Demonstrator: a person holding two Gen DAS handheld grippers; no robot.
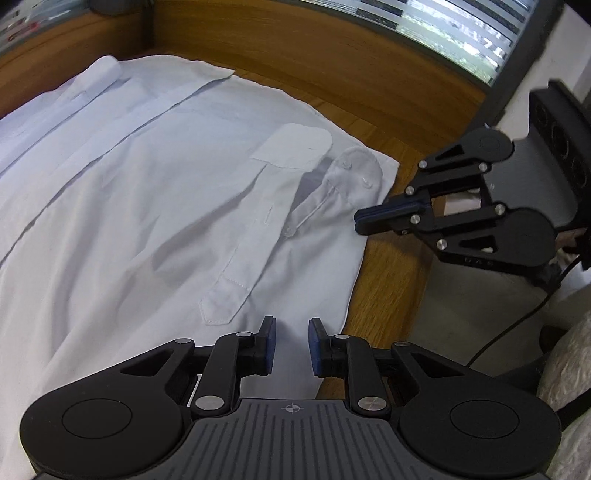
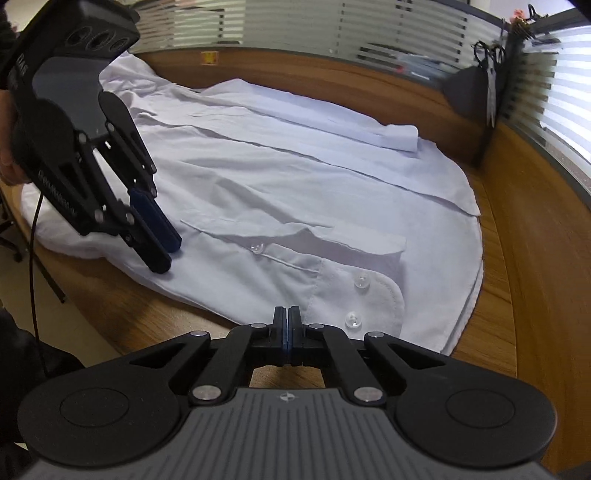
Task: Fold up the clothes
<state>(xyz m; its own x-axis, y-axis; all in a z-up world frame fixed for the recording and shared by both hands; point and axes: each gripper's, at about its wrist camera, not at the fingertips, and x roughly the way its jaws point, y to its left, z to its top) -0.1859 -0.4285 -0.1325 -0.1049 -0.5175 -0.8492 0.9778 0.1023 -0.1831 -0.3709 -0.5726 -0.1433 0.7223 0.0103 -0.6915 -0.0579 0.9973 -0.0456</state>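
Observation:
A white button-up shirt [image 1: 147,221] [image 2: 295,177] lies spread flat on the wooden table [image 1: 388,277] [image 2: 517,258], a sleeve folded across it with its buttoned cuff [image 1: 354,170] [image 2: 362,295] near the edge. My left gripper [image 1: 291,343] [image 2: 168,254] hovers over the sleeve, angled down. Its jaws stand a little apart and only flat fabric shows in the gap. My right gripper [image 1: 357,221] [image 2: 287,321] is shut, tips at the shirt's edge beside the cuff. Whether any cloth is pinched between them does not show.
A curved wooden rim with striped glass panels [image 2: 369,33] rings the table's far side. A dark stand holding scissors [image 2: 487,74] is at the back right. A black cable [image 1: 517,325] trails from the right gripper. A person's hand [image 2: 7,158] holds the left gripper.

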